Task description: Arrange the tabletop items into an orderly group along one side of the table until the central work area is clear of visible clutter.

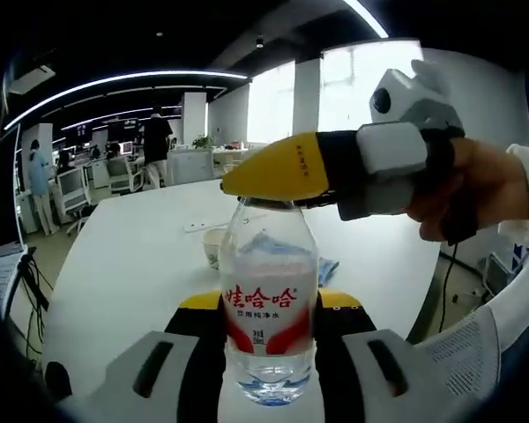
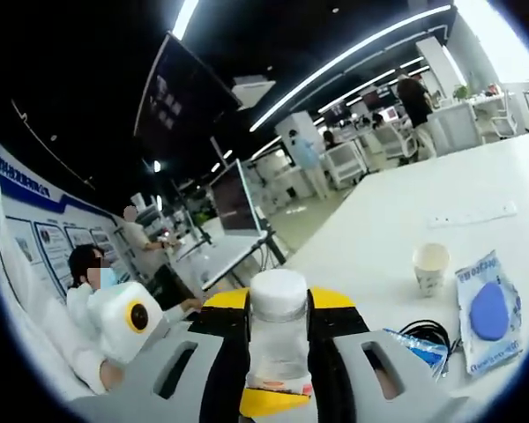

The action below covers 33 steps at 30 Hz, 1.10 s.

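Bottle [image 1: 269, 308] of water stands clamped at its body between the left gripper [image 1: 270, 352] jaws while the right gripper [image 1: 273, 172] pinches its cap above the white table [image 1: 132, 256], so the bottle-handling step looks underway, and next it must be carried to the table's side
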Each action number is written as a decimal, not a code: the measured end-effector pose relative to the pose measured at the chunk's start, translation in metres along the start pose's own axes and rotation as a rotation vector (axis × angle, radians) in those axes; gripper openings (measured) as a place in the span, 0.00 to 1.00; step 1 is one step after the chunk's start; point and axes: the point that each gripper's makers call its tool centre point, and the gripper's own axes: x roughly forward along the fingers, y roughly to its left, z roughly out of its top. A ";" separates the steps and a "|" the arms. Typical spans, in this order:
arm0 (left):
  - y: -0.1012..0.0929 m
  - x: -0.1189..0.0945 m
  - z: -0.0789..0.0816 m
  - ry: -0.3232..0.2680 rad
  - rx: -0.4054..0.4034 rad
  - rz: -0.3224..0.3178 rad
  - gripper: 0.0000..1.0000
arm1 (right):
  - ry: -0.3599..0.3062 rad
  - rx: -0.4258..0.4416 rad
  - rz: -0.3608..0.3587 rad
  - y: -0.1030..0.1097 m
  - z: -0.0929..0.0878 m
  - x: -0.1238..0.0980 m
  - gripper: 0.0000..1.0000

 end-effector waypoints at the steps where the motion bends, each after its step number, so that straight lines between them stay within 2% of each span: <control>1: -0.001 0.000 -0.002 0.004 0.007 0.002 0.38 | 0.011 0.027 -0.021 -0.003 -0.001 0.001 0.21; 9: 0.000 -0.004 -0.003 0.001 0.013 0.007 0.39 | 0.022 -0.016 0.036 0.007 -0.003 -0.001 0.20; 11: 0.000 -0.007 -0.001 -0.013 -0.017 -0.009 0.39 | 0.030 -0.030 0.061 0.009 -0.002 -0.001 0.19; 15: -0.001 -0.012 0.000 -0.030 -0.019 -0.019 0.39 | 0.058 -0.106 0.095 0.015 -0.001 -0.001 0.19; 16: 0.000 -0.015 0.001 -0.040 -0.022 -0.018 0.41 | 0.063 -0.133 0.099 0.016 0.000 0.000 0.19; 18: 0.003 -0.019 -0.001 -0.053 -0.042 -0.011 0.55 | 0.079 -0.208 0.128 0.021 0.001 0.000 0.19; 20: 0.010 -0.024 -0.008 -0.037 -0.044 0.018 0.67 | 0.082 -0.249 0.149 0.024 0.002 0.000 0.19; 23: 0.017 -0.033 -0.019 -0.017 -0.063 0.032 0.69 | 0.083 -0.256 0.172 0.023 0.006 0.000 0.19; 26: 0.017 -0.042 -0.022 -0.037 -0.076 0.039 0.81 | 0.071 -0.259 0.202 0.024 0.011 -0.001 0.19; 29: 0.018 -0.047 -0.026 -0.040 -0.069 0.039 0.88 | 0.066 -0.259 0.235 0.025 0.015 0.000 0.20; 30: 0.018 -0.048 -0.030 -0.023 -0.061 0.042 0.89 | 0.070 -0.262 0.240 0.025 0.015 0.000 0.20; 33: 0.019 -0.051 -0.032 -0.030 -0.057 0.046 0.90 | 0.079 -0.281 0.259 0.025 0.014 0.001 0.20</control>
